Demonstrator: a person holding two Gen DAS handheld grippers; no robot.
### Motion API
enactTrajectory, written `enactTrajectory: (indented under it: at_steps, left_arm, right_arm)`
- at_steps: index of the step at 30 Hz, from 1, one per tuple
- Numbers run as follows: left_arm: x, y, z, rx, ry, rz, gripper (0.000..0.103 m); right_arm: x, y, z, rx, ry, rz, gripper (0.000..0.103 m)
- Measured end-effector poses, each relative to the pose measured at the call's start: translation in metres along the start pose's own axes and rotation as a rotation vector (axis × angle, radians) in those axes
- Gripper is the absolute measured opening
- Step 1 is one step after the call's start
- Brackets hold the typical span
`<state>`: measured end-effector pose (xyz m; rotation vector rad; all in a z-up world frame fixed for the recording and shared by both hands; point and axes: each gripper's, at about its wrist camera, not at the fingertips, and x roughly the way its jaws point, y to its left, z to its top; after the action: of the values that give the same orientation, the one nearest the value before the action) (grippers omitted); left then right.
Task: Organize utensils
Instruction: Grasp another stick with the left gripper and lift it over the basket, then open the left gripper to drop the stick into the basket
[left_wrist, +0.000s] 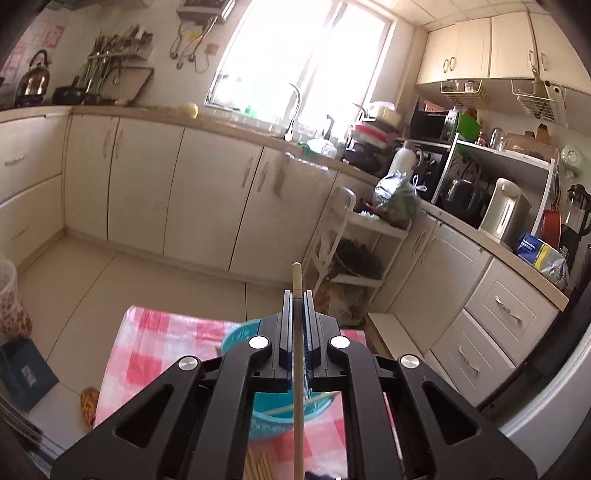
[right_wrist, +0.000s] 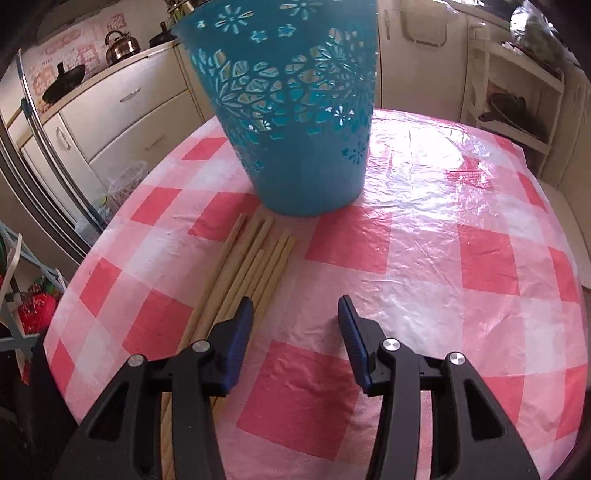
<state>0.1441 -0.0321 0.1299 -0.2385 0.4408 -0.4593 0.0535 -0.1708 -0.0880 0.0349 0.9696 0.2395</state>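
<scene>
Wooden, pale and round, a single chopstick (left_wrist: 297, 295) is pinched between the pressed-together jaws of the left gripper (left_wrist: 297, 300), above the teal perforated plastic basket (right_wrist: 291, 110). The right gripper (right_wrist: 295, 314) hovers spread and empty beside the loose wooden chopsticks (right_wrist: 255, 258) (pink-checked plastic tablecloth (right_wrist: 443, 240)).

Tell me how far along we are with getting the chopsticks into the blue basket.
Done: at least one chopstick already lies inside the blue basket. In hand: the left gripper is shut on a single chopstick, raised above the basket. Left: a bundle of chopsticks on the checked tablecloth, beside the open, empty right gripper.
</scene>
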Motion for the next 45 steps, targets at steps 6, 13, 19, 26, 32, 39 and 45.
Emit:
enactTrajectory:
  at_steps: [6,13,19,26,32,39,45]
  left_arm:
    - [0.031,-0.008,0.027,-0.002,-0.100,0.048,0.005]
    - [0.064,-0.004,0.028,-0.016,-0.150,0.141,0.005]
    - [0.081,0.005,0.016,-0.029,-0.151,0.192,0.005]
    - [0.086,0.009,-0.007,0.033,-0.087,0.224,0.005]
    - [0.084,0.016,-0.025,0.044,-0.039,0.222,0.005]
    - [0.079,0.028,-0.033,0.027,-0.010,0.215,0.005]
    - [0.066,0.035,-0.034,0.015,0.009,0.213,0.022]
  right_arm:
    - [0.004,-0.001,0.002,-0.023,0.003,0.007,0.048]
    - [0.004,0.000,0.002,-0.033,0.004,0.011,0.048]
    - [0.003,0.000,0.002,-0.058,0.008,0.002,0.048]
    - [0.004,-0.001,0.002,-0.103,0.016,-0.012,0.043]
    - [0.001,-0.018,0.003,-0.011,0.012,0.069,0.041]
    - [-0.003,-0.021,0.003,0.017,0.013,0.091,0.043]
    - [-0.004,-0.004,-0.002,-0.110,0.017,0.005,0.043]
